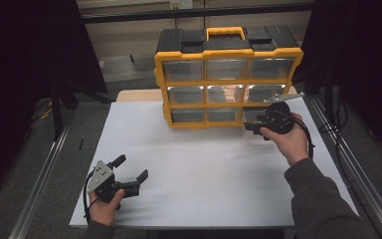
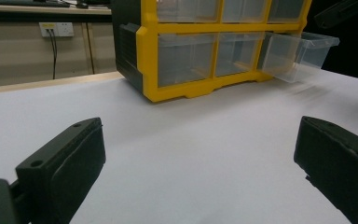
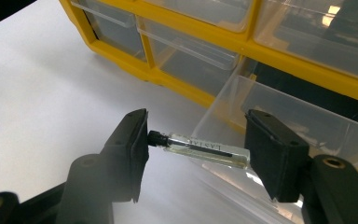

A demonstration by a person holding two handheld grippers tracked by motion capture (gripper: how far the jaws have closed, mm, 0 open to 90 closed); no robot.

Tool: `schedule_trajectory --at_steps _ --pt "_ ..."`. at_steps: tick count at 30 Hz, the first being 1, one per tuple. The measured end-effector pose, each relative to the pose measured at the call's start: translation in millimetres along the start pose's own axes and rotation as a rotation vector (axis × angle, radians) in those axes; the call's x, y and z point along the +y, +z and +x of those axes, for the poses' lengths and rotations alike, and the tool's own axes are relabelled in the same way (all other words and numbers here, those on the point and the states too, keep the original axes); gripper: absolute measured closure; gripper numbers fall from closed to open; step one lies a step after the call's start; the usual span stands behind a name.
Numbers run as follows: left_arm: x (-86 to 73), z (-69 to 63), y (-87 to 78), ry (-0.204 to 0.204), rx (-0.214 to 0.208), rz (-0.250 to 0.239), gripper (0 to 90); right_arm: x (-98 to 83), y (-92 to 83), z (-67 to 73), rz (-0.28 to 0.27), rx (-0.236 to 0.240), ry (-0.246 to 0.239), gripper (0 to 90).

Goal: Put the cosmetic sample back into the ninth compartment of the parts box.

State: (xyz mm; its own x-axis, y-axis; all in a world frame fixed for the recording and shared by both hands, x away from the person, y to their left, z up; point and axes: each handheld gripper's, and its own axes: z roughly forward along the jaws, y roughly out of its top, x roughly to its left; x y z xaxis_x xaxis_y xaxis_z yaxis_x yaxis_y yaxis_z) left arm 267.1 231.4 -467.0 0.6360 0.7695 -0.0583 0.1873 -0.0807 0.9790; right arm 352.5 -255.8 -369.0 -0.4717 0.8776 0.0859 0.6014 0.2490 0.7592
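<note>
Glass vial (image 3: pixel 205 149), slim, clear w/ black cap and dark print along its side, lies crosswise between the right gripper's jaws, cap end against the left pad, base end at the right pad, so it's pinched lengthwise. It sits just above the front lip of the pulled-out drawer (image 3: pixel 279 116).

Left to right in high view: left gripper (image 1: pixel 131 168) rests near the front-left of the white table (image 1: pixel 204 169), held in the person's left hand (image 1: pixel 104 206), jaws spread wide, nothing between them. In left gripper view, both pads are far apart w/ bare tabletop between; organizer well ahead.

Centre-back: yellow and black organizer (image 1: pixel 227 74) stands upright, handle on top, three rows of clear drawers.

Right: right gripper (image 1: pixel 252 124) in right hand (image 1: pixel 289 142), up at the bottom-right drawer, which is slid partway out and angled down slightly; this shows in left gripper view (image 2: pixel 298 53) too. Drawer contents can't be made out.
</note>
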Motion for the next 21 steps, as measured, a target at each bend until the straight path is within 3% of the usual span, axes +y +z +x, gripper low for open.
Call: schedule_trajectory --at_steps 16,21 --pt "0.0 0.2 -0.5 0.000 0.000 0.003 2.2 1.8 4.0 -11.1 -0.004 -0.032 0.009 40.0" --pt "0.2 0.6 -0.7 0.004 -0.003 0.003 2.2 2.2 6.3 -10.1 0.008 -0.037 0.031 40.0"
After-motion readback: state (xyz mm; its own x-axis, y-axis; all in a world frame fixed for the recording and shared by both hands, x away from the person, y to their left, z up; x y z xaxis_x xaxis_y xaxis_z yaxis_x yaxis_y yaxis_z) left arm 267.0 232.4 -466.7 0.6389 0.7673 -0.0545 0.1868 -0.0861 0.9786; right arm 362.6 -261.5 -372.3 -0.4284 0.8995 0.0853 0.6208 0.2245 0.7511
